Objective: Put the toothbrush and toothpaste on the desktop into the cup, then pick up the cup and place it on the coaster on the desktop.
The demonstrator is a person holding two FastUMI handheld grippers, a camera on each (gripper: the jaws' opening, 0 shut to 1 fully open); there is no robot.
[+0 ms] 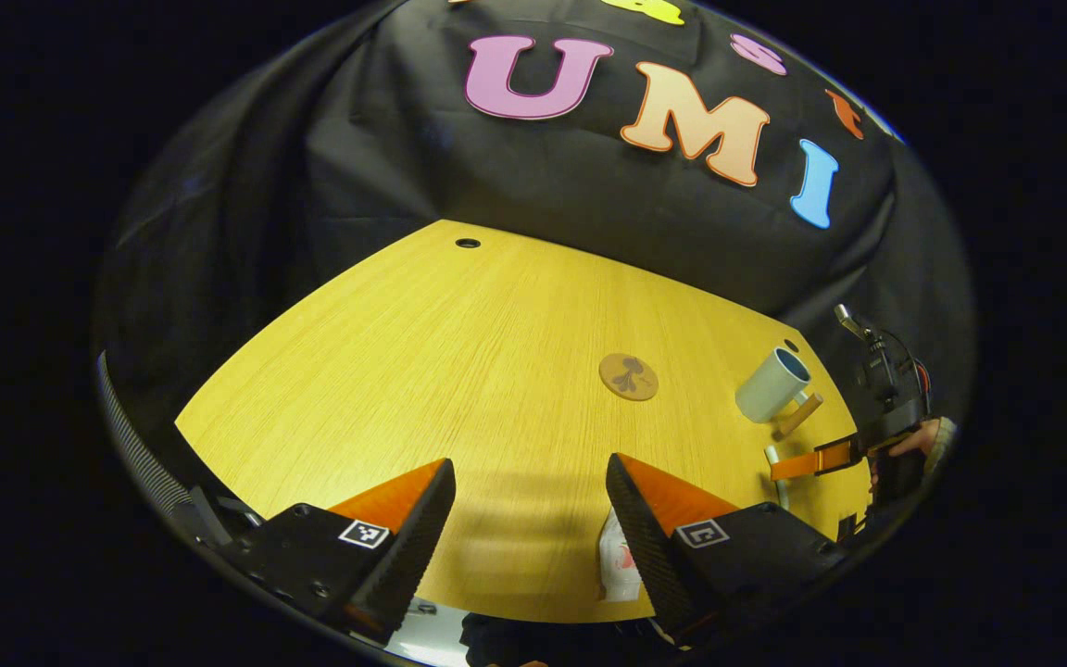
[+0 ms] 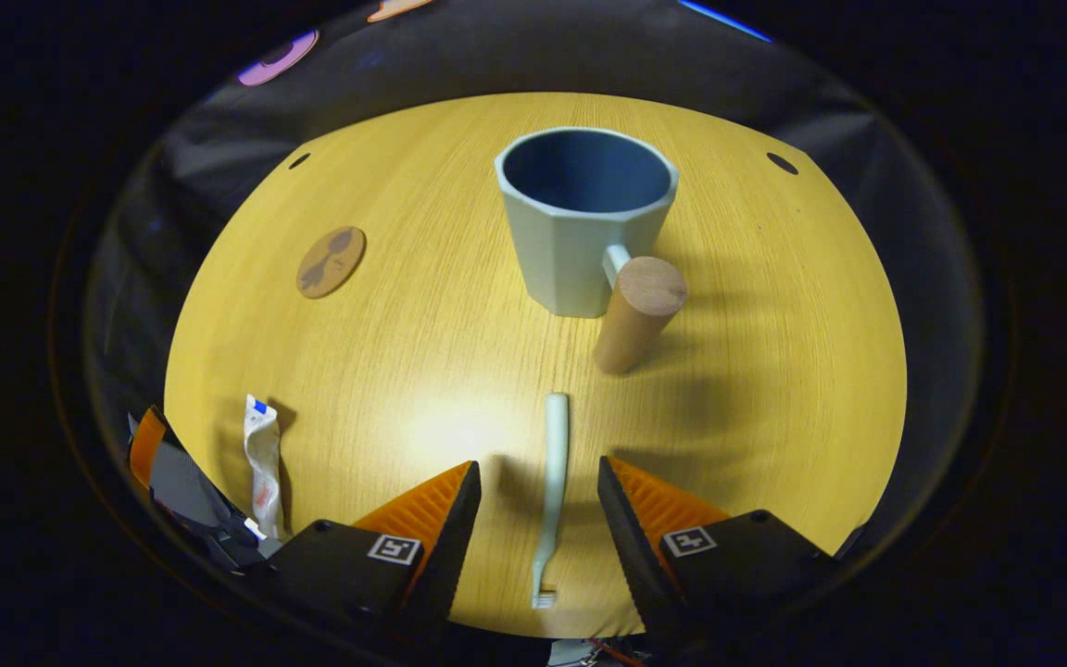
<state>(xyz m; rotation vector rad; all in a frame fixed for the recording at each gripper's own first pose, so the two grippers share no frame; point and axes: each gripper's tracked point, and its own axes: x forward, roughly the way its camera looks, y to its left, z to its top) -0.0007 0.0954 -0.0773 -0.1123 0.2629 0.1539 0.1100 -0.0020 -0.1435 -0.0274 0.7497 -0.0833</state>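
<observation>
The right gripper (image 2: pixel 533 500) is spread wide, and the toothbrush (image 2: pixel 553 482) lies on the desktop (image 2: pixel 774 371) directly between its two fingers, touching neither. The toothbrush's long axis runs straight ahead along the line of the fingers, bristle end nearest the camera, handle end pointing forward. Just beyond the handle end stands the cup (image 2: pixel 580 222), upright and empty, its wooden handle (image 2: pixel 637 313) turned toward the gripper and slightly right. The right gripper is therefore the nearer one for the toothbrush; a short descent and closure across the shaft appears sufficient.

The left gripper (image 1: pixel 529 519) is also spread, holding nothing. The toothpaste (image 1: pixel 619 560) lies flat just inside its right finger, partly hidden by it, close to the near desktop edge. The coaster (image 1: pixel 628 377) lies ahead and slightly right, with bare desktop on all sides. Open desktop separates coaster from cup, leaving room for the later transfer.
</observation>
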